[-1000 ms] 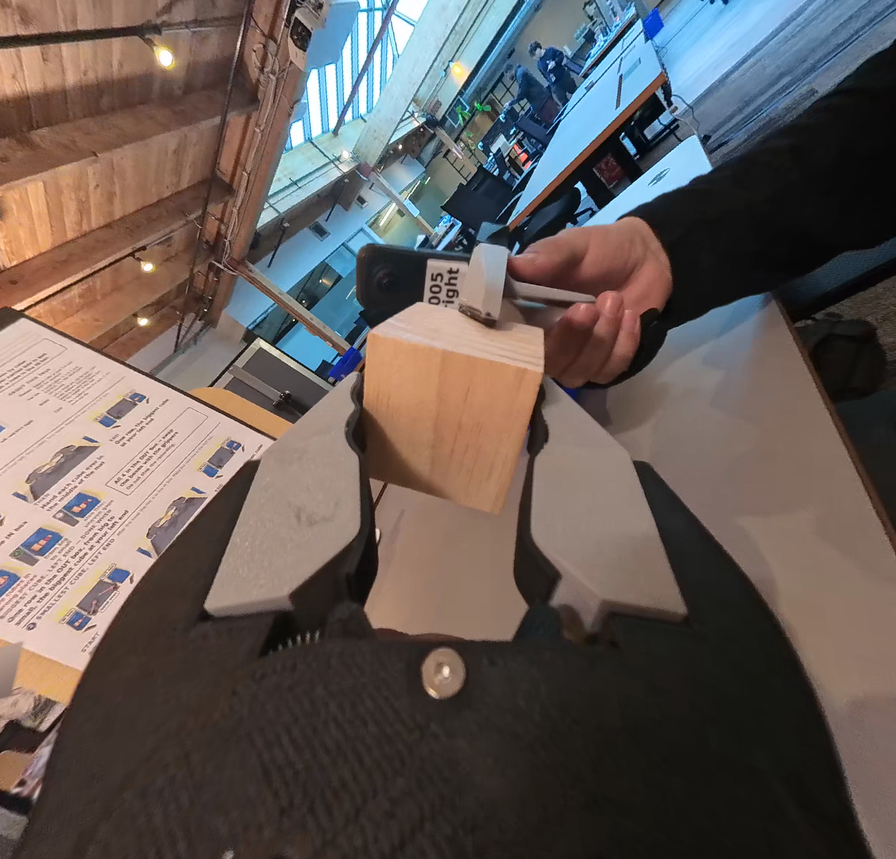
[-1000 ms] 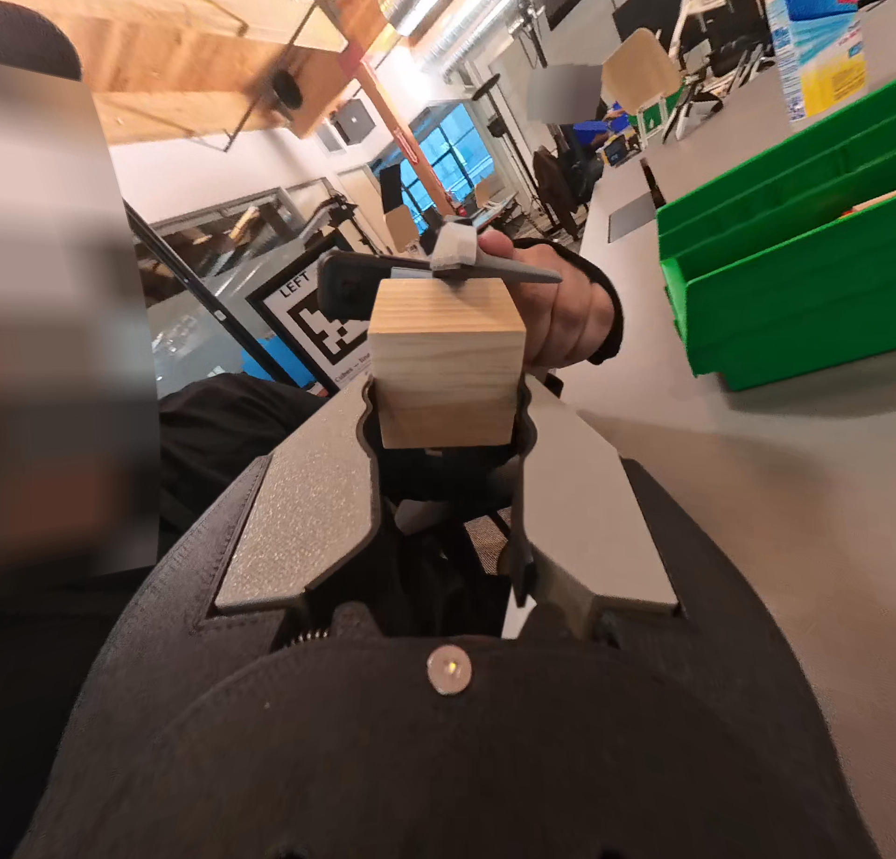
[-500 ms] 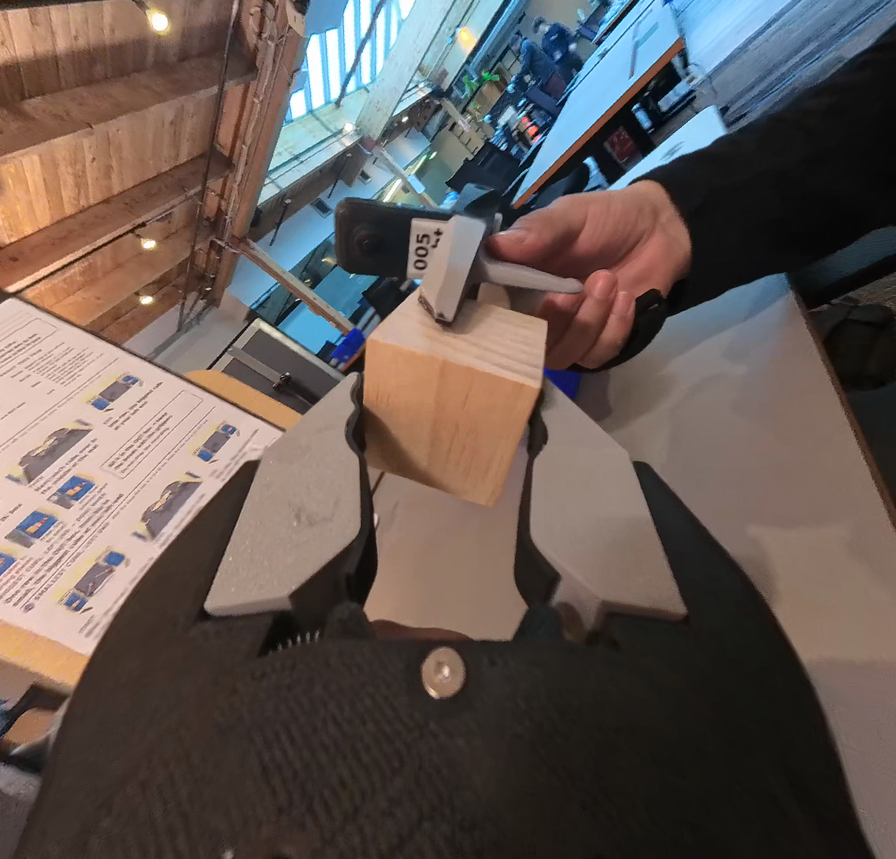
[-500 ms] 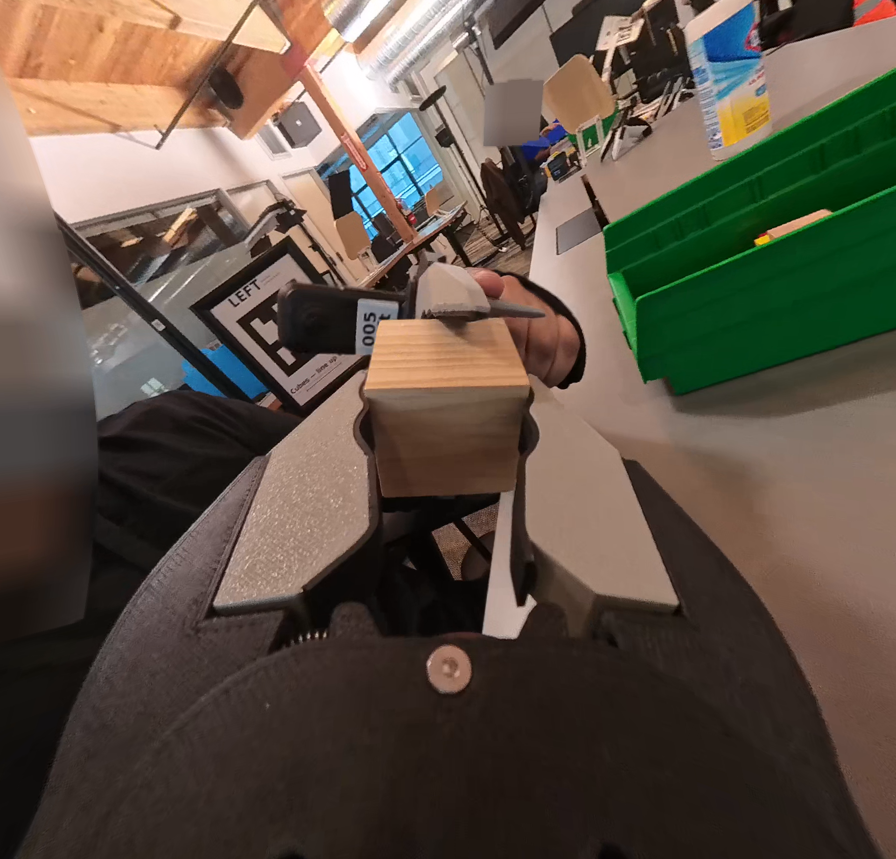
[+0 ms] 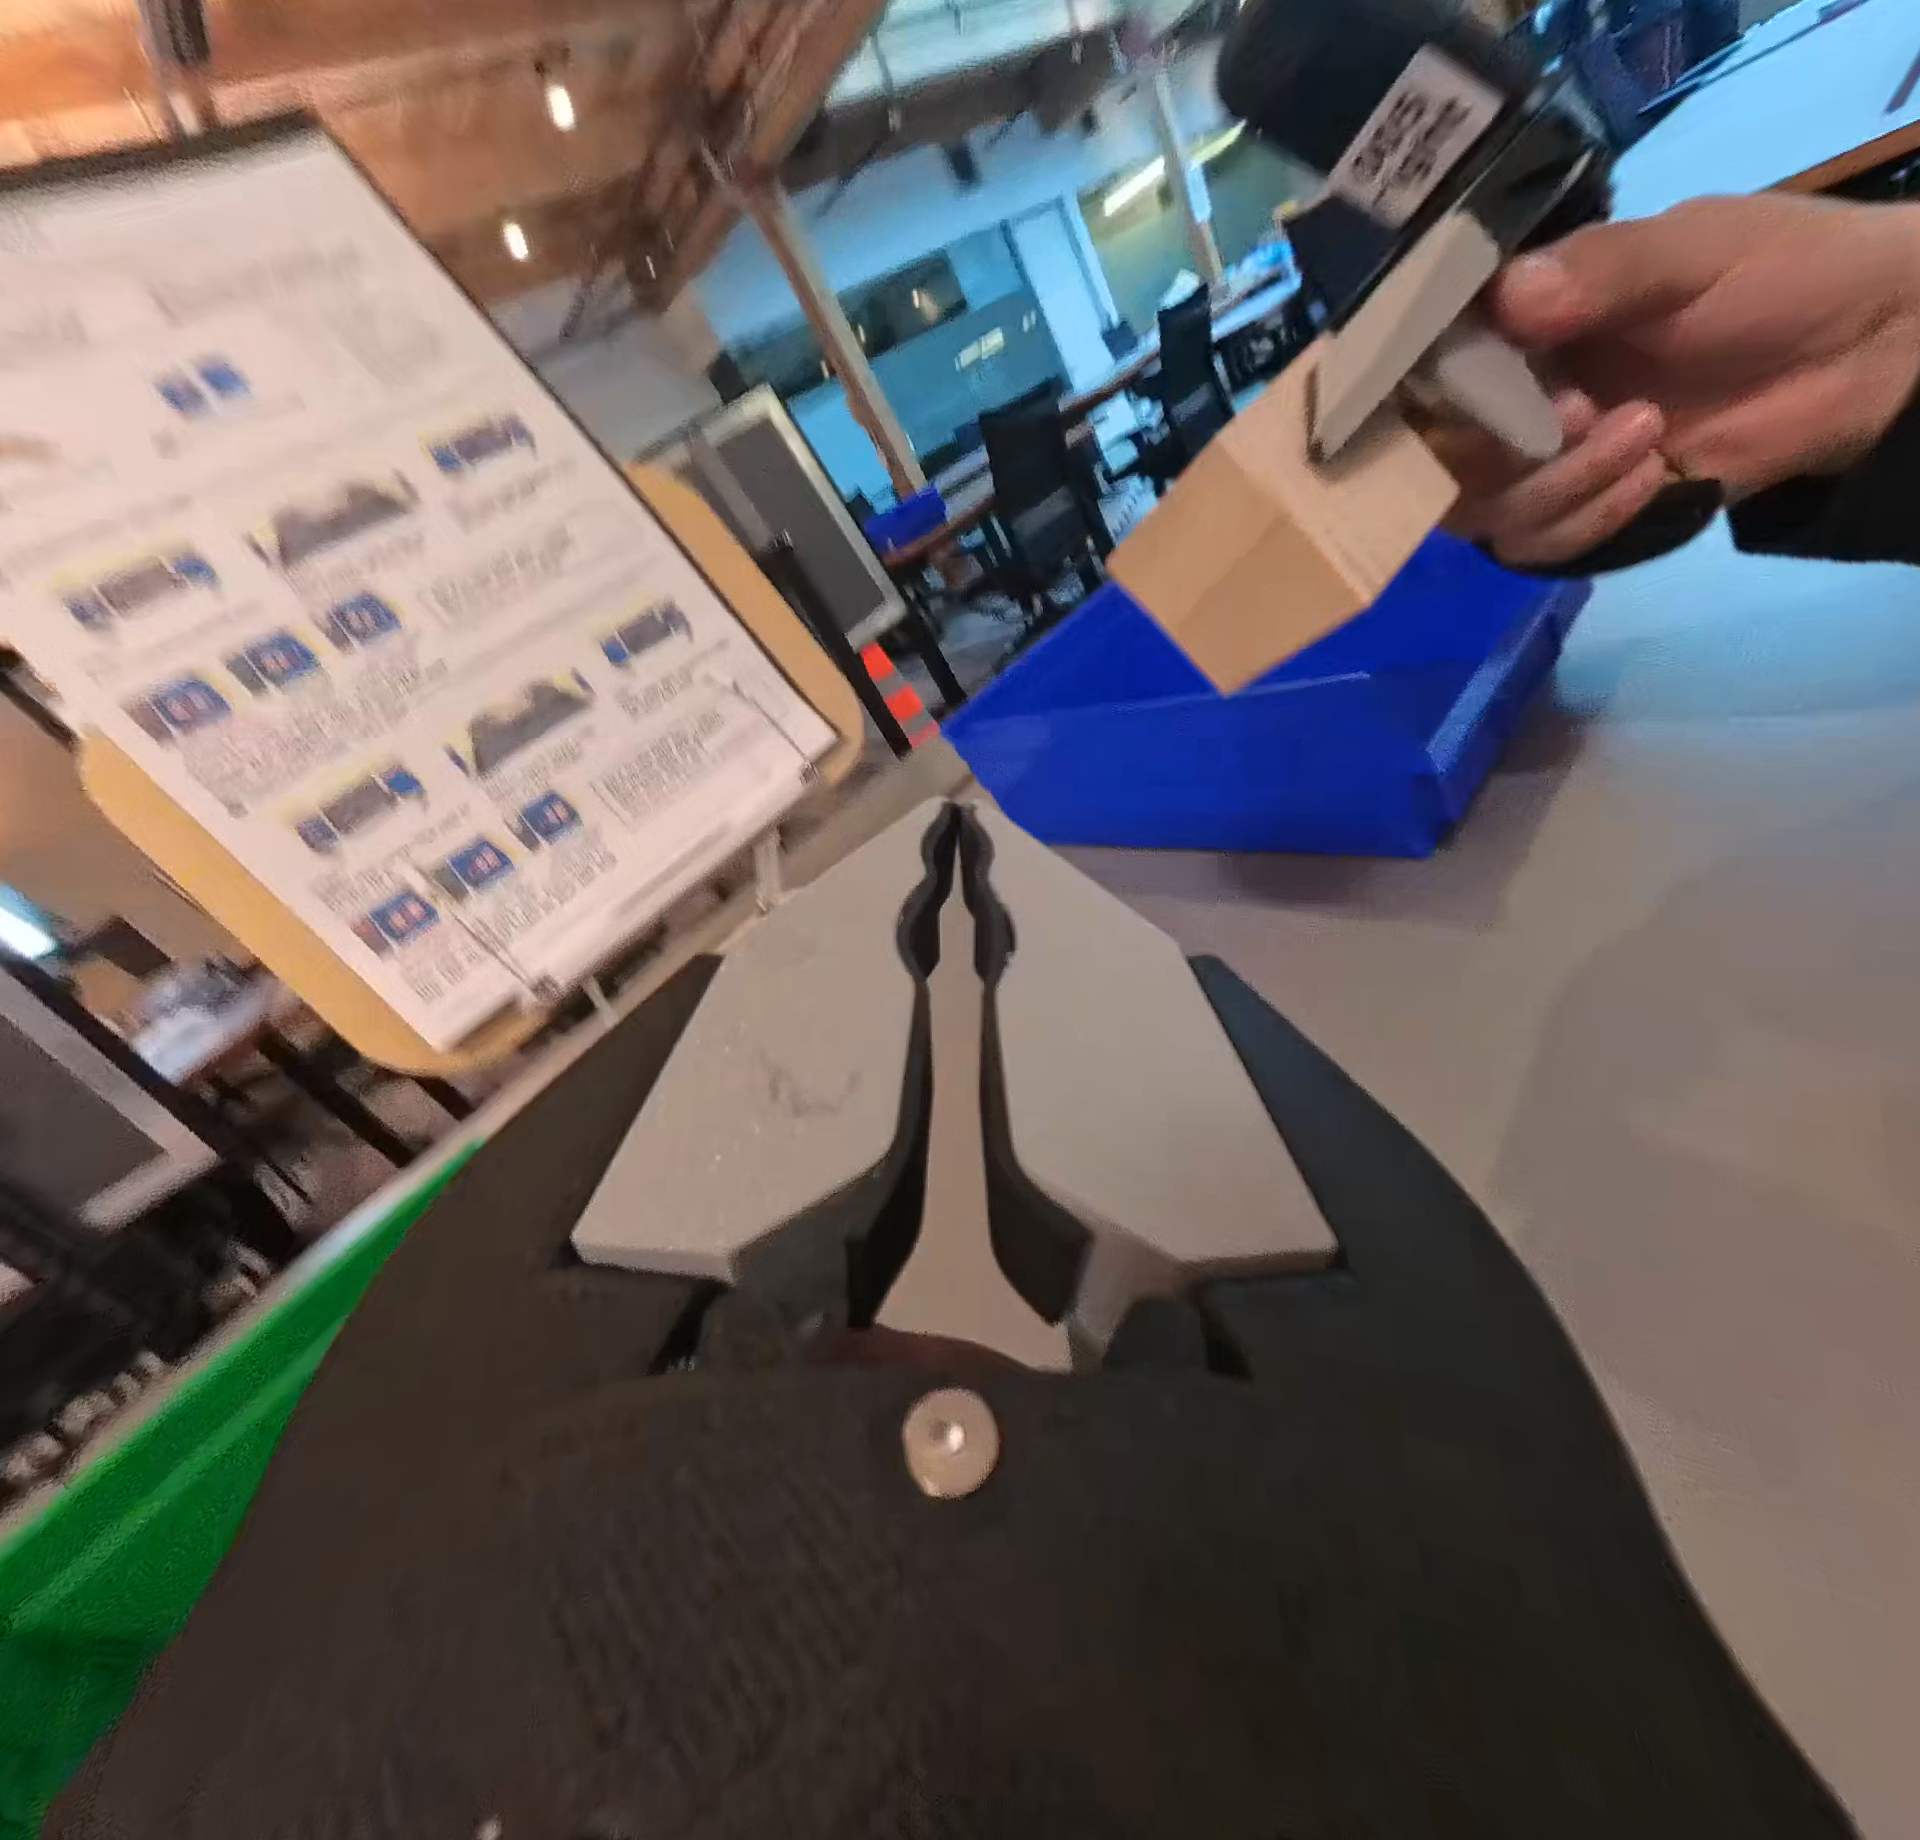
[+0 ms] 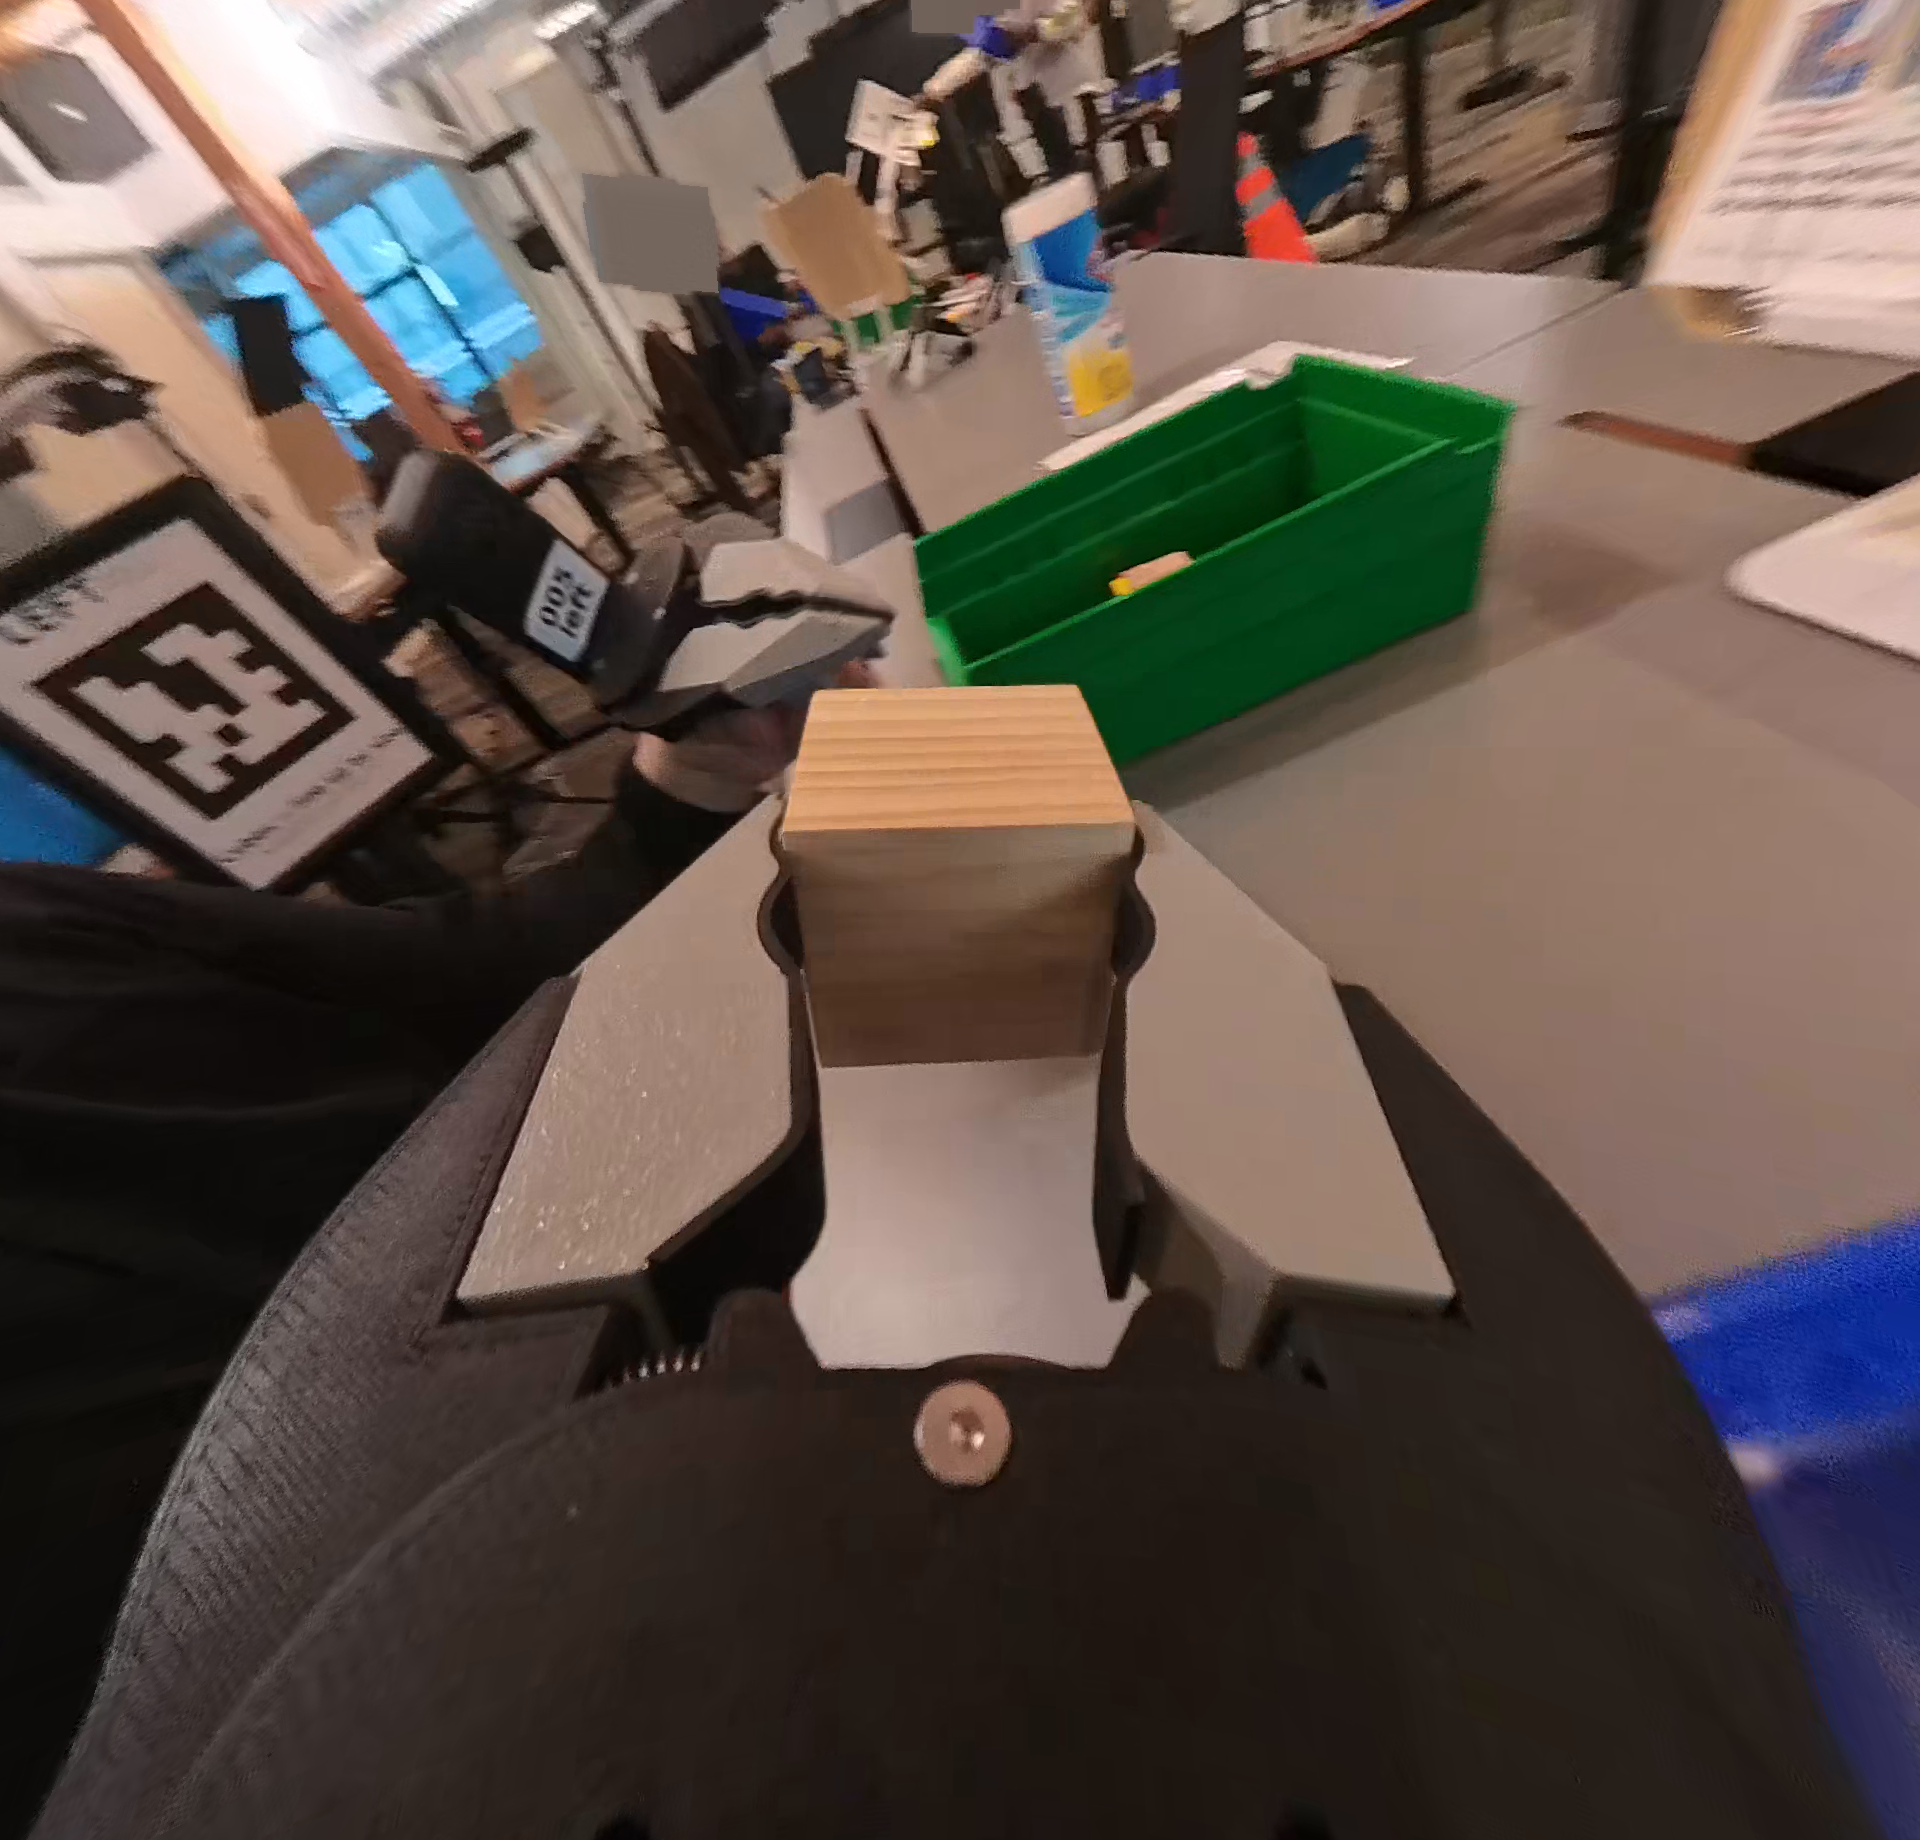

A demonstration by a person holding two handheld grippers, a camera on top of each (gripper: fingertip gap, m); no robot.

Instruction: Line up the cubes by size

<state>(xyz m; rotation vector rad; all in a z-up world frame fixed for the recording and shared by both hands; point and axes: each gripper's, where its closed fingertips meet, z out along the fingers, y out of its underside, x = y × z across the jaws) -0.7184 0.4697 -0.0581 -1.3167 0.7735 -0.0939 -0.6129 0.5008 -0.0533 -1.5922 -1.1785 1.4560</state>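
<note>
My right gripper (image 6: 956, 845) is shut on a plain wooden cube (image 6: 951, 782) and holds it above the grey table (image 6: 1455, 855). The cube also shows in the left wrist view (image 5: 1247, 585), held up over the blue bin (image 5: 1247, 762), with one right finger (image 5: 1392, 346) across its top. My left gripper (image 5: 956, 834) is shut and empty, above the table and apart from the cube. It also shows in the right wrist view (image 6: 868, 629), just behind and left of the cube. A small wooden piece (image 6: 1148, 575) lies in the green bin (image 6: 1351, 585).
An instruction board (image 5: 364, 564) stands on the left. A marker sign (image 6: 187, 689) stands off the table's left side. A wipes canister (image 6: 1075, 315) stands behind the green bin. The blue bin's corner (image 6: 1818, 1375) is at my right. A hand (image 5: 1714, 367) holds the right gripper.
Both grippers were clamped on the same cube. The left gripper has let go, shut and drawn back; the right gripper keeps the cube. Both views have swung down toward the table.
</note>
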